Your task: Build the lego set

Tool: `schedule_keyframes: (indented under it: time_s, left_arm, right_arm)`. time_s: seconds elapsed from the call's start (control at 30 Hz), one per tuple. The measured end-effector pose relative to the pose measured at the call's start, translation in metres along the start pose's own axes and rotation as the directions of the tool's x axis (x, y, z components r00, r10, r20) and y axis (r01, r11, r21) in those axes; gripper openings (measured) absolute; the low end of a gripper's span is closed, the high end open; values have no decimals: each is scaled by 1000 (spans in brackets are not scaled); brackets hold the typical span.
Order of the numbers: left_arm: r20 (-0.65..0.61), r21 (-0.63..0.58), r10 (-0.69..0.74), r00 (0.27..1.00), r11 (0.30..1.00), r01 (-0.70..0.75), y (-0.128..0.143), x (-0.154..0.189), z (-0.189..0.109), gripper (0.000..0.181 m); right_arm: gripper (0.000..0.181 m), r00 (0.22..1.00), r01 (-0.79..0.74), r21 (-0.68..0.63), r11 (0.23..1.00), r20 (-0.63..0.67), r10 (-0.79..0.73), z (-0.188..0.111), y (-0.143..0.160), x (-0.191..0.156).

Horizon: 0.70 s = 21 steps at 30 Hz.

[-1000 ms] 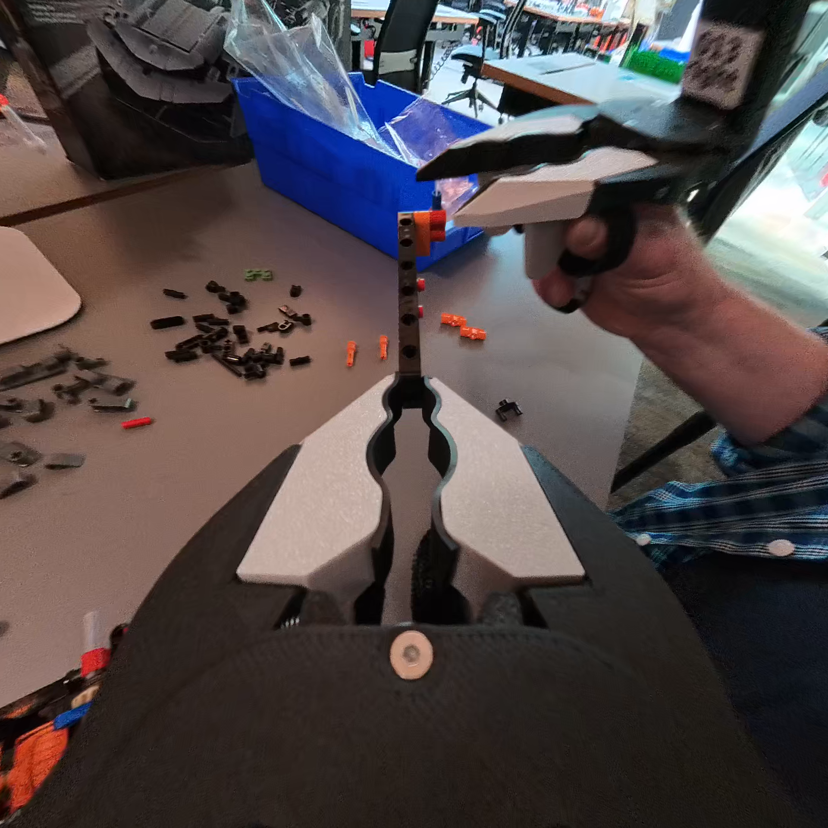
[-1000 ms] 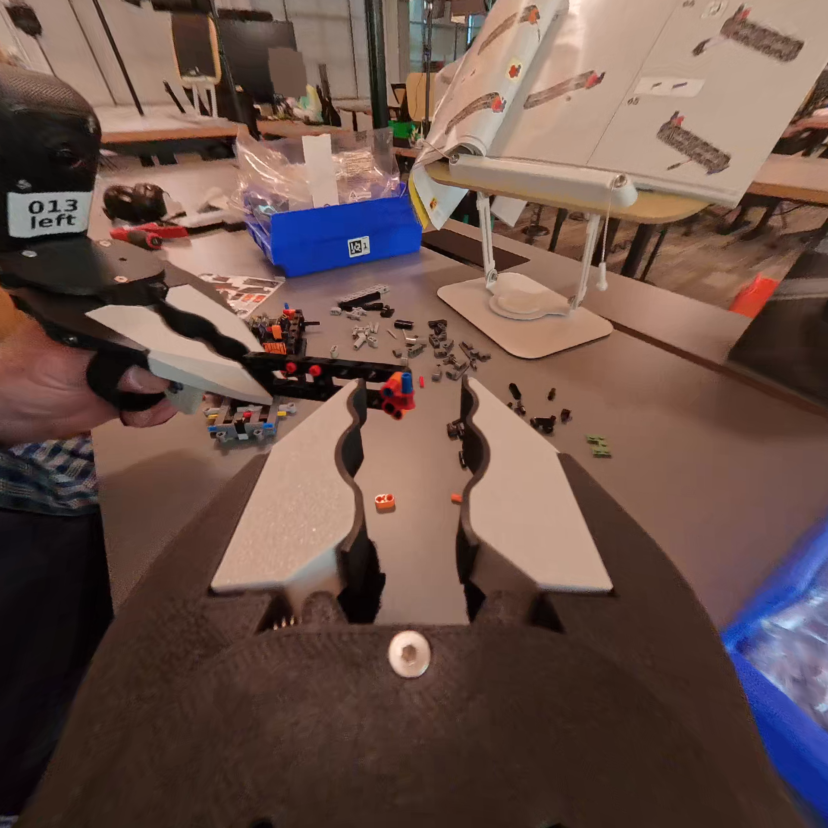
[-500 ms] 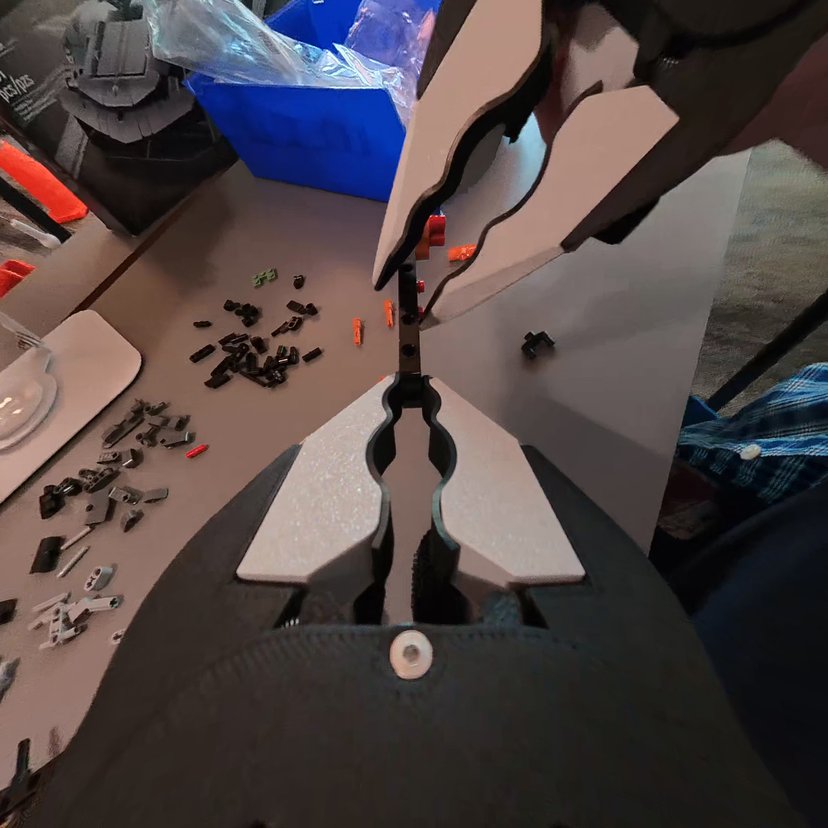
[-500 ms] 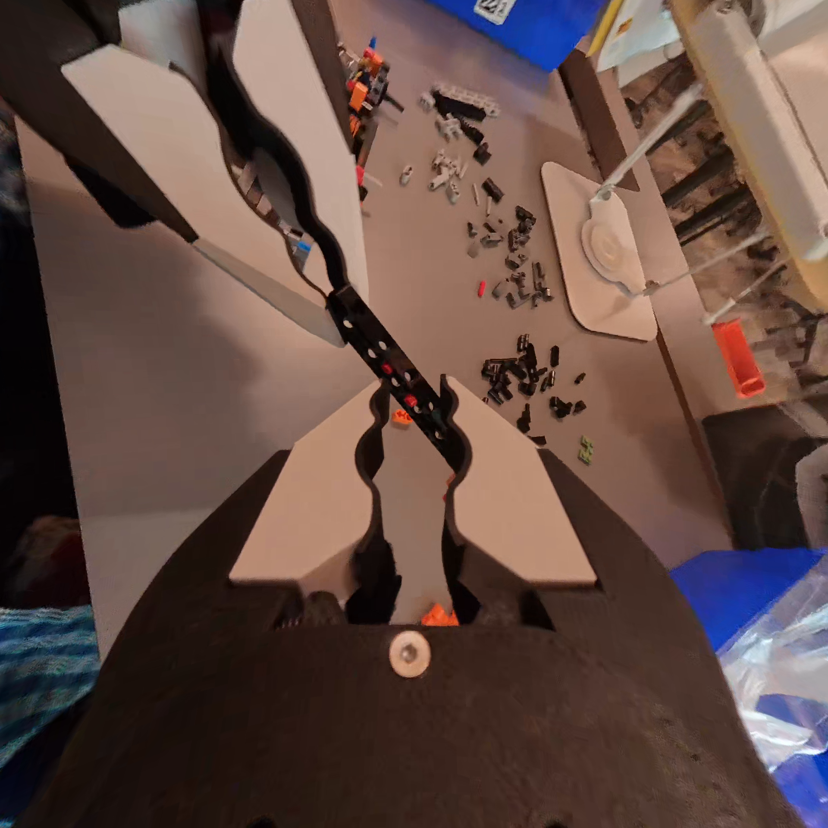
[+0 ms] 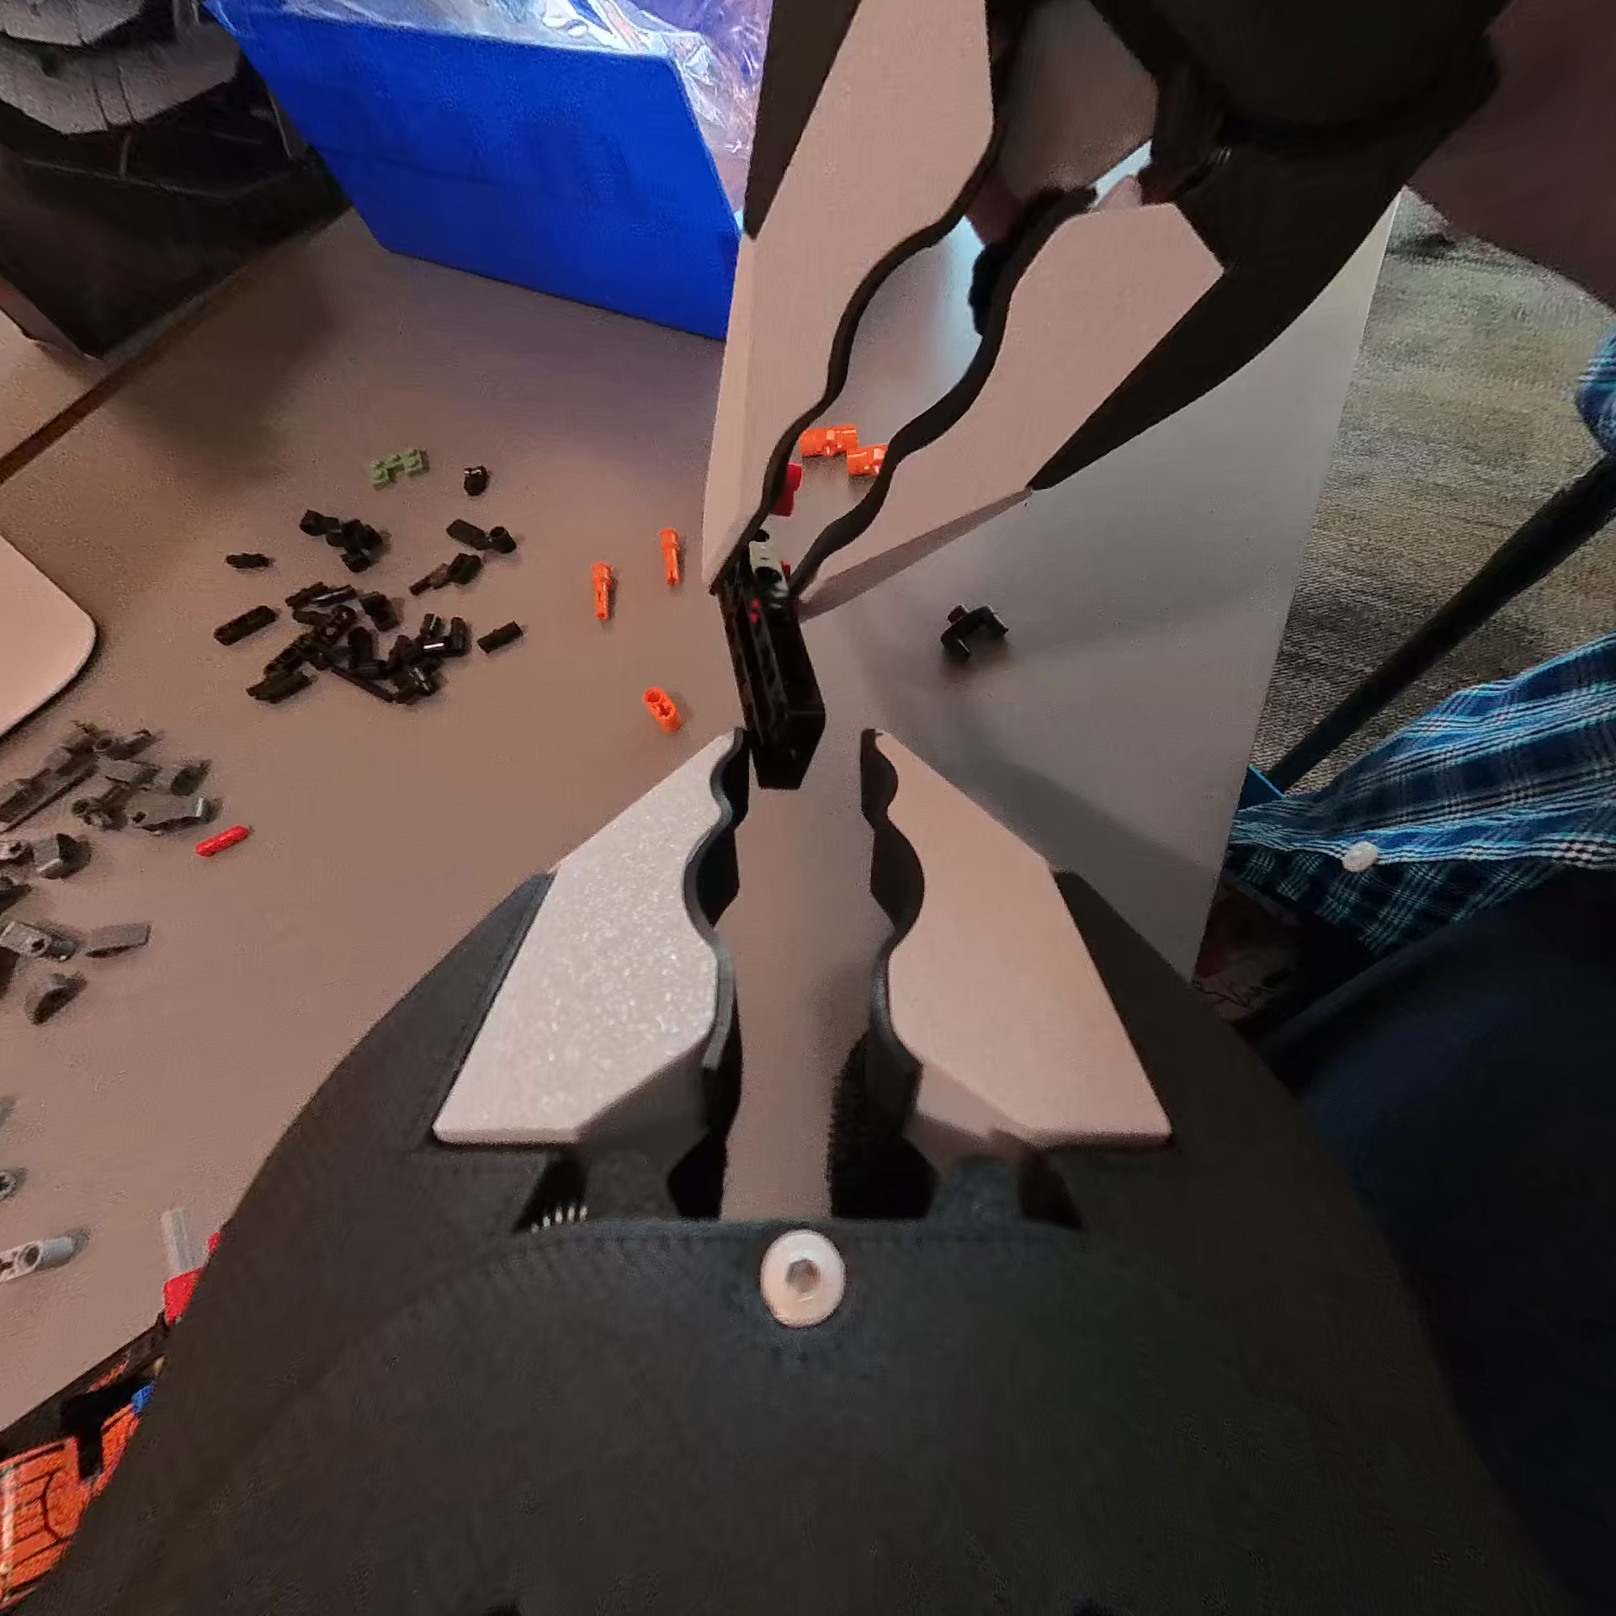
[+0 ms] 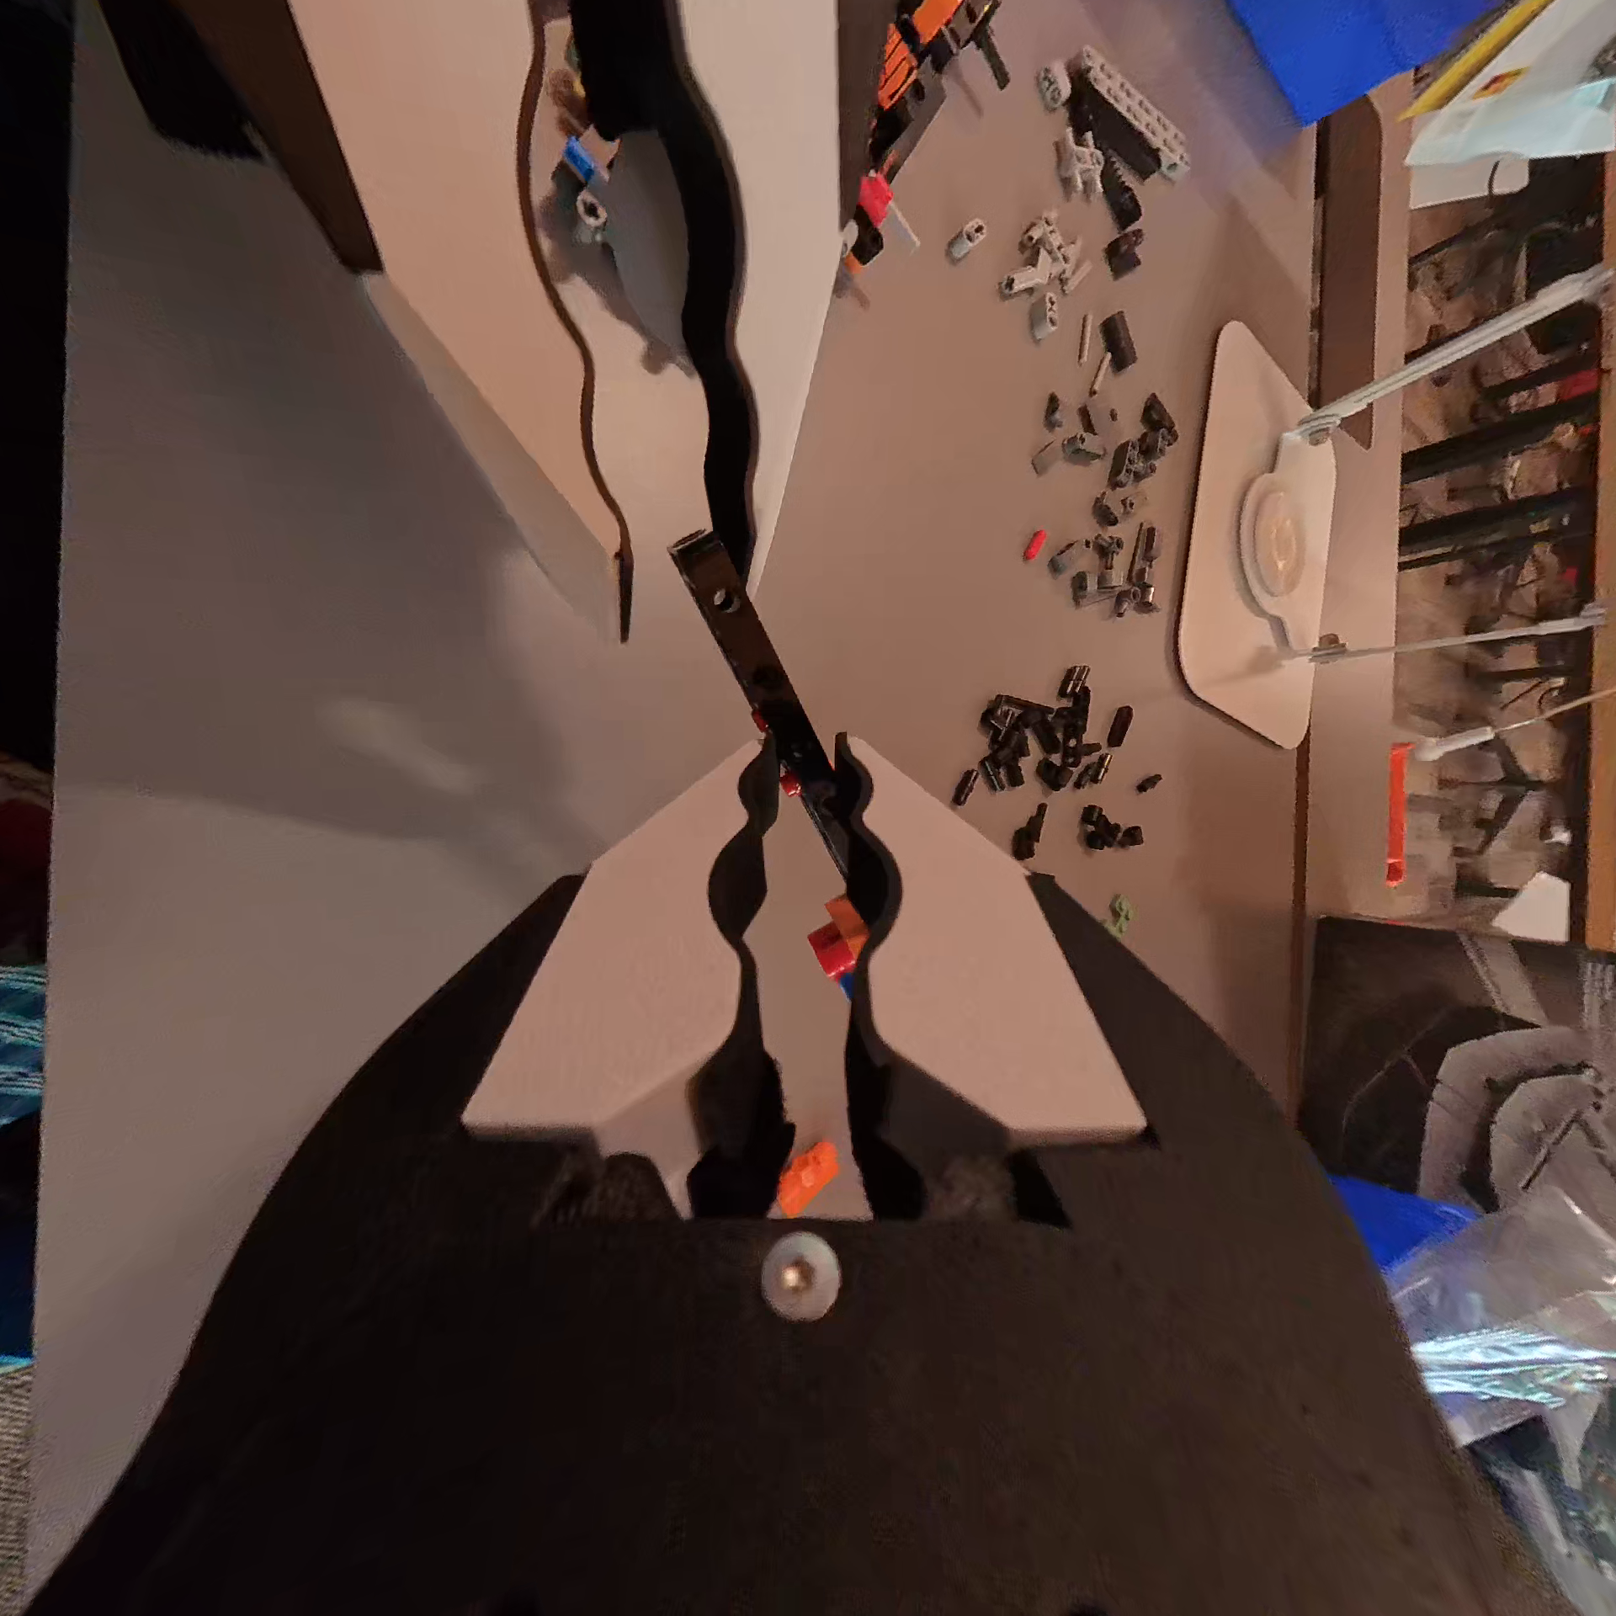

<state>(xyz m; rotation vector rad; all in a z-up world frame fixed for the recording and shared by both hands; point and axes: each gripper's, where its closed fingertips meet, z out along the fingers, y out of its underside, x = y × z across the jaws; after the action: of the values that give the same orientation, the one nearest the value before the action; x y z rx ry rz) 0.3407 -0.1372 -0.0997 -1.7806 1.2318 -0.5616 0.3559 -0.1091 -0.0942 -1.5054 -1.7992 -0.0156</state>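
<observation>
A black holed beam [image 5: 778, 691] with small red pins hangs over the grey table [image 5: 525, 874]. My right gripper [image 6: 804, 743] is shut on the beam [image 6: 761, 665], which crosses its tips at a slant. A red and orange connector [image 6: 835, 936] on the beam's end sits between the right gripper's fingers. In the left wrist view the right gripper [image 5: 759, 593] comes down from above, pinching the beam's upper part. My left gripper [image 5: 800, 743] is open; the beam's lower end lies by its left fingertip [image 5: 730, 761]. The left gripper [image 6: 686, 586] also shows open in the right wrist view.
A blue bin [image 5: 525, 149] with plastic bags stands at the back. Loose black pieces [image 5: 367, 630], orange pins [image 5: 603, 590], grey pieces [image 5: 105, 796] and a black clip [image 5: 971, 630] lie on the table. A white stand base [image 6: 1259, 542] and a partly built assembly [image 6: 918, 52] sit farther off. Only a small space, under 4 cm, lies between the two pairs of fingers. My right gripper's tips are some 9 centimeters from the black clip [image 5: 971, 630].
My left gripper has opened and let go of the beam. My right gripper has shut on the beam's upper part and now carries it.
</observation>
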Motion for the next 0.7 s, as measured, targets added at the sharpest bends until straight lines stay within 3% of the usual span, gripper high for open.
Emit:
schedule_keyframes:
  time_s: [0.03, 0.2, 0.4, 0.7]
  left_arm:
    - [-9, -3, -12, 1000, 1000, 12, 1, 0, 0, 25]
    - [-18, -71, 26, 999, 997, -28, 17, 5, 5, 18]
    - [17, -177, 175, 984, 970, -169, 36, 10, 15, 12]
    - [-36, -228, 148, 988, 962, -152, 49, 25, 28, 16]
  right_arm:
    - [9, 1000, 20, -5, 1000, 0, -20, 2, 1, -1]
    - [10, 993, 117, -13, 993, -9, -117, 14, 10, -13]
    - [10, 983, 183, -26, 983, 10, -183, 27, 19, -27]
    - [12, 961, 269, -28, 963, 78, -266, 36, 26, -36]
